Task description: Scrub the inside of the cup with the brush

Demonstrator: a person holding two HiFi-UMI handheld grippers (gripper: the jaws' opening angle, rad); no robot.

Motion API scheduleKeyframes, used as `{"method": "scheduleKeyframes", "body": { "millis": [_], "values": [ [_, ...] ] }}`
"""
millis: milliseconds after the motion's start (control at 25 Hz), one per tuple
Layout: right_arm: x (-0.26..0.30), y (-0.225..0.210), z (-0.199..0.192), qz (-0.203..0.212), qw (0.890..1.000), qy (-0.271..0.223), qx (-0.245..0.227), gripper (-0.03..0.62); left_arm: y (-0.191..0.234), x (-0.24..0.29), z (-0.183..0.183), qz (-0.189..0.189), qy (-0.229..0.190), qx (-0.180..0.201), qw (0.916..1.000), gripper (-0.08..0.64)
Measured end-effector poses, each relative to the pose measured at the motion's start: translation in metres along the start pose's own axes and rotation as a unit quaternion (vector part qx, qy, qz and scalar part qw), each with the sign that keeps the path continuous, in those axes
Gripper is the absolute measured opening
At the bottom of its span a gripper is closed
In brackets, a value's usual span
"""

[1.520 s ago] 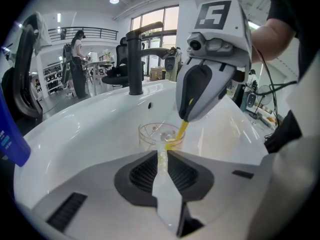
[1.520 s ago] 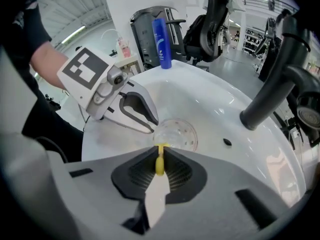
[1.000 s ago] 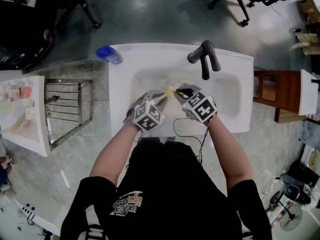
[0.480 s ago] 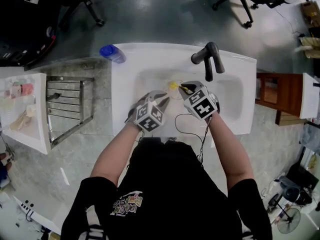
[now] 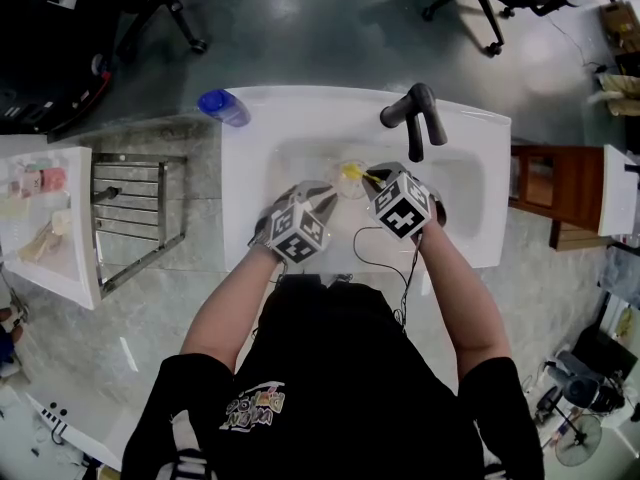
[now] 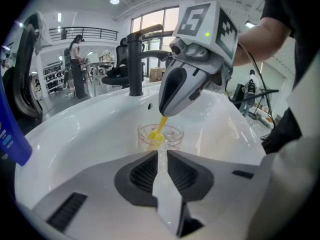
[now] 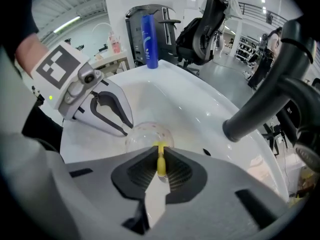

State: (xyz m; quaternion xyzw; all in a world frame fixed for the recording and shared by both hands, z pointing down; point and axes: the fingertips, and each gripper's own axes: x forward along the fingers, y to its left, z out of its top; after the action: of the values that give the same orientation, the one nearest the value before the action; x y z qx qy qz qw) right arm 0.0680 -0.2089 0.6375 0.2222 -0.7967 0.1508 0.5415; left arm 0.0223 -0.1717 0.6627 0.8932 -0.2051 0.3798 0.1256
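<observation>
A clear plastic cup (image 5: 349,182) hangs low inside the white sink (image 5: 244,173). My left gripper (image 5: 326,197) is shut on the cup's near wall (image 6: 160,136), which shows pinched between the dark pads. My right gripper (image 5: 371,180) is shut on the thin yellow brush (image 7: 160,160) and points steeply down over the cup. The brush's yellow head (image 6: 158,130) is down inside the cup (image 7: 145,134). In the left gripper view the right gripper (image 6: 168,110) hangs just above the cup's rim. In the right gripper view the left gripper (image 7: 127,127) reaches the cup from the left.
A black faucet (image 5: 413,114) arches over the sink's far right. A blue bottle (image 5: 221,107) lies at the sink's far left corner. A metal rack (image 5: 131,218) and a white tray (image 5: 45,268) stand to the left on the grey counter. Office chairs stand on the floor beyond.
My right gripper has rolled a little over the cup, turning the brush with it. The left gripper and the cup have kept still.
</observation>
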Motion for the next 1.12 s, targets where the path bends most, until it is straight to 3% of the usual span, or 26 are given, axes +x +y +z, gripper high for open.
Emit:
{"method": "scheduleKeyframes", "body": {
  "millis": [280, 440, 840, 1120],
  "values": [
    [0.003, 0.010, -0.012, 0.007, 0.996, 0.056, -0.074, 0.037, 0.001, 0.001, 0.000, 0.002, 0.000, -0.001, 1.0000, 0.052],
    [0.004, 0.014, -0.015, 0.019, 0.993, 0.075, -0.094, 0.037, 0.001, 0.001, 0.001, 0.003, -0.001, -0.001, 1.0000, 0.054],
    [-0.001, 0.028, -0.017, 0.073, 0.988, 0.096, -0.093, 0.037, 0.002, 0.000, 0.001, 0.006, -0.001, -0.002, 1.0000, 0.052],
    [-0.003, 0.040, -0.006, 0.132, 0.990, 0.051, -0.029, 0.037, 0.001, 0.000, 0.001, 0.005, 0.000, -0.002, 1.0000, 0.054]
  ]
}}
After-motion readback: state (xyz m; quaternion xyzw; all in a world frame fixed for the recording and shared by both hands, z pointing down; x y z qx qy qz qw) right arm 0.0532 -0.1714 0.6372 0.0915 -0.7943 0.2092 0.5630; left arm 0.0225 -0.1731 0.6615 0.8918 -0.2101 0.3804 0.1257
